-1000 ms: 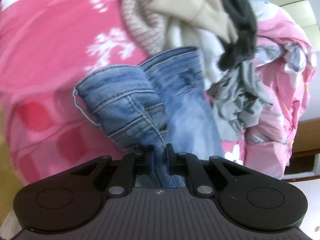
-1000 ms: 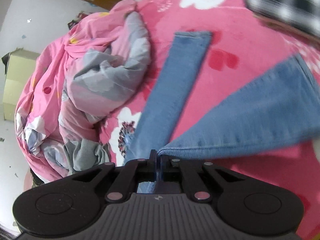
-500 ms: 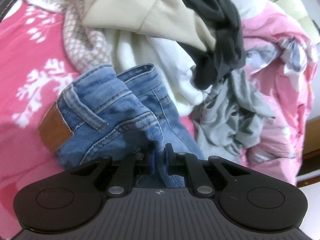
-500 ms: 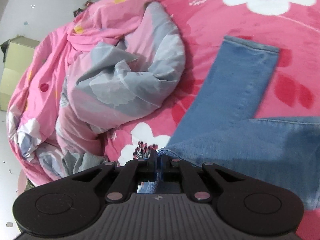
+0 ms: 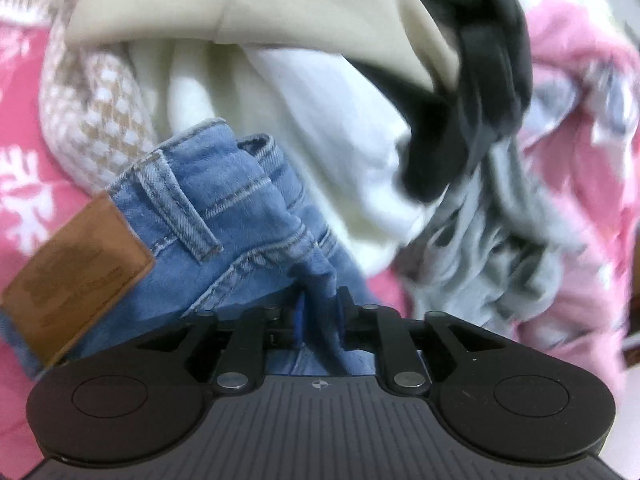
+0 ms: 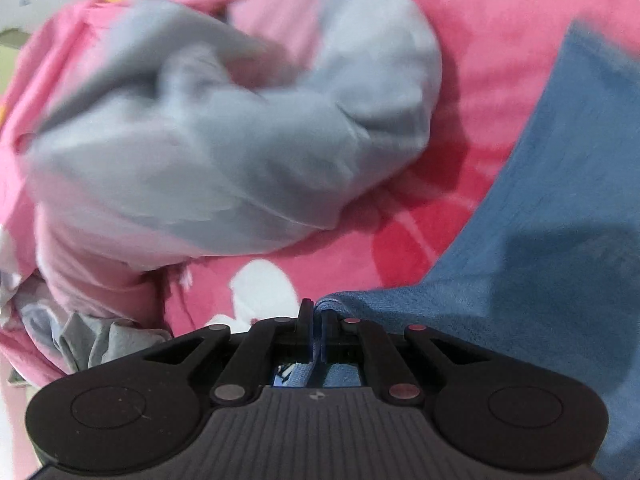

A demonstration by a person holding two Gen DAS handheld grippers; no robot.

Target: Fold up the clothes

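Left wrist view: the jeans (image 5: 224, 216) bunch up at the waistband, brown patch (image 5: 76, 276) to the left, with a fold of denim pinched between the jaws of the left gripper (image 5: 320, 312). Behind them a heap of clothes rests on the pink bed (image 5: 20, 184): a checked knit (image 5: 96, 120), a cream top (image 5: 312, 132), a black garment (image 5: 476, 92) and a grey one (image 5: 492, 248).

Right wrist view: the right gripper (image 6: 316, 320) has its jaws pressed together on an edge of the jeans (image 6: 552, 248), which spread to the right over the bed (image 6: 480, 20). A pink-and-grey quilt (image 6: 224, 152) is crumpled just to the left.
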